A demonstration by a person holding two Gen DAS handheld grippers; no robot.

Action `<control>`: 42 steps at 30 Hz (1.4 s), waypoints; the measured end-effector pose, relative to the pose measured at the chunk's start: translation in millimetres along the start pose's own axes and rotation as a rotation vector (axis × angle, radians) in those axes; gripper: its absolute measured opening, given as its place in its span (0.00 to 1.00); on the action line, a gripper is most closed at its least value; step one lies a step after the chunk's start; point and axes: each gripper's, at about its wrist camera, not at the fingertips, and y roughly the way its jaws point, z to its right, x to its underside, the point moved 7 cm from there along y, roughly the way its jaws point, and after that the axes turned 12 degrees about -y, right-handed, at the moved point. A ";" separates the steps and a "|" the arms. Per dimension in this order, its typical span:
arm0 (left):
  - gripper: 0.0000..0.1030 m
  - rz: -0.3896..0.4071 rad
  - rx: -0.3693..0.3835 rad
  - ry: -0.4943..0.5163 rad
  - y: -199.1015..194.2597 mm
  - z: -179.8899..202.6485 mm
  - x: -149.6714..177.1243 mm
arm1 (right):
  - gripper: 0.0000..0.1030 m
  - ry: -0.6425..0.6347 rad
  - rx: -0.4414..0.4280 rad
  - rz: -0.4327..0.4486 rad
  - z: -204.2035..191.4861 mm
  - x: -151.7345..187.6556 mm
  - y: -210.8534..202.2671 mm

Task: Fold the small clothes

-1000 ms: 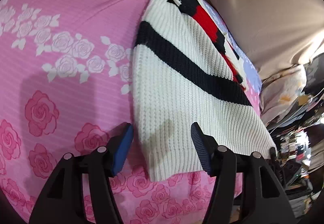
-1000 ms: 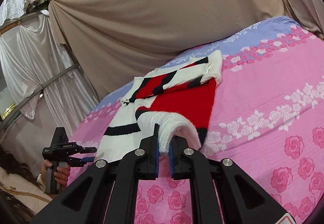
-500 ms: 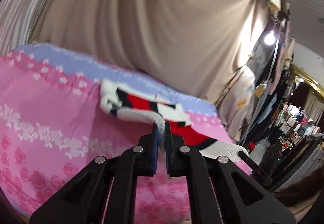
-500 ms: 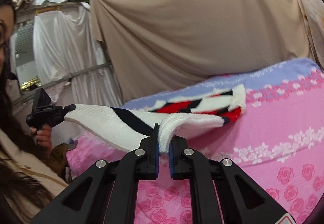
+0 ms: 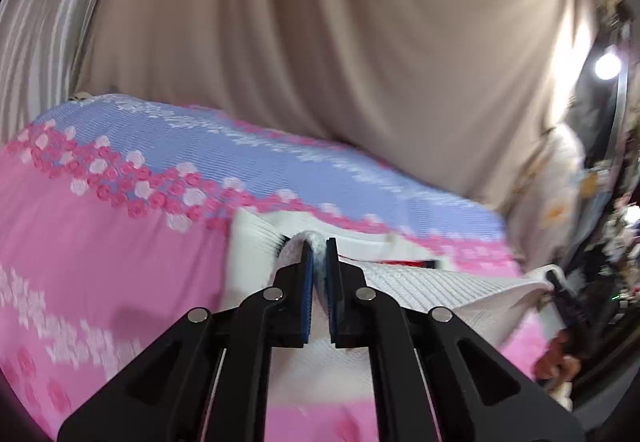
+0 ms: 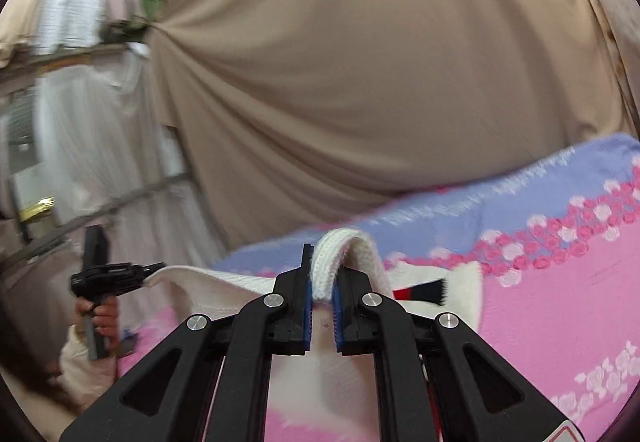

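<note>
Both grippers have a bit of the same white knit sweater pinched, one corner each, with the fabric stretched out between them above the bed. Left gripper has its blue pads squeezed nearly together, just a thin fold of white knit poking up out of the gap at the tips. From that camera the sweater runs off to the right as a ribbed white sheet, and at its far right end you can see the other gripper biting the corner, with the hand holding it below. Beyond the tips there's more of the sweater lying on the bedspread, including a thin strip of red, right around where the pink rose part meets the lavender band. Right gripper is doing the same thing, clamped narrow on a thick ribbed hem of the sweater that loops up over its tips and droops down the right side. In that view the left gripper shows at the left edge holding the other corner, fist wrapped around the handle. A red and black patch of the sweater sits just past the right finger, on the bedspread. Big tan curtain hangs behind the bed. Both shots are a bit blurry.
</note>
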 end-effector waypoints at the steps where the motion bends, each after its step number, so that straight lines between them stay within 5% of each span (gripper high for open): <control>1: 0.05 -0.007 -0.048 0.009 32.9 -0.7 -8.0 | 0.07 0.012 0.038 -0.042 10.9 -2.1 28.1; 5: 0.09 -0.002 -0.195 0.002 123.6 -13.6 -20.8 | 0.14 0.147 0.128 -0.135 44.0 0.3 95.9; 8: 0.33 0.017 -0.276 -0.003 148.3 -25.3 -21.4 | 0.45 0.178 0.235 -0.095 57.8 -3.2 99.8; 10: 0.72 0.047 -0.269 -0.030 136.9 -30.4 -21.1 | 0.64 0.179 0.265 -0.048 57.8 -5.7 78.5; 12: 0.86 0.076 -0.242 -0.058 111.3 -35.9 -15.7 | 0.66 0.161 0.299 -0.085 55.9 6.4 56.8; 15: 0.90 0.063 -0.228 -0.017 76.8 -44.0 12.6 | 0.66 0.152 0.301 -0.217 51.2 54.6 30.4; 18: 0.90 -0.055 -0.271 -0.017 65.6 -72.0 62.5 | 0.66 0.212 0.294 -0.346 48.8 111.6 5.9; 23: 0.89 -0.240 -0.246 -0.157 72.3 -104.7 117.8 | 0.67 0.291 0.214 -0.410 33.1 154.3 -9.9; 26: 0.62 -0.271 -0.255 -0.161 82.1 -109.3 125.4 | 0.60 0.270 0.204 -0.420 25.8 158.5 3.2; 28: 0.29 -0.269 -0.252 -0.127 83.9 -104.5 121.8 | 0.19 0.284 0.211 -0.426 26.9 158.7 9.5; 31: 0.18 -0.286 -0.236 -0.125 76.0 -101.8 117.0 | 0.12 0.327 0.210 -0.379 29.4 146.5 -1.3; 34: 0.15 -0.287 -0.236 -0.099 51.2 -104.3 117.8 | 0.11 0.320 0.228 -0.358 29.6 135.0 -33.2; 39: 0.15 -0.388 -0.276 -0.110 40.5 -117.4 150.4 | 0.11 0.276 0.307 -0.520 32.6 178.5 -42.5; 42: 0.19 -0.362 -0.294 -0.091 38.8 -115.0 153.0 | 0.15 0.279 0.318 -0.518 35.3 175.5 -43.2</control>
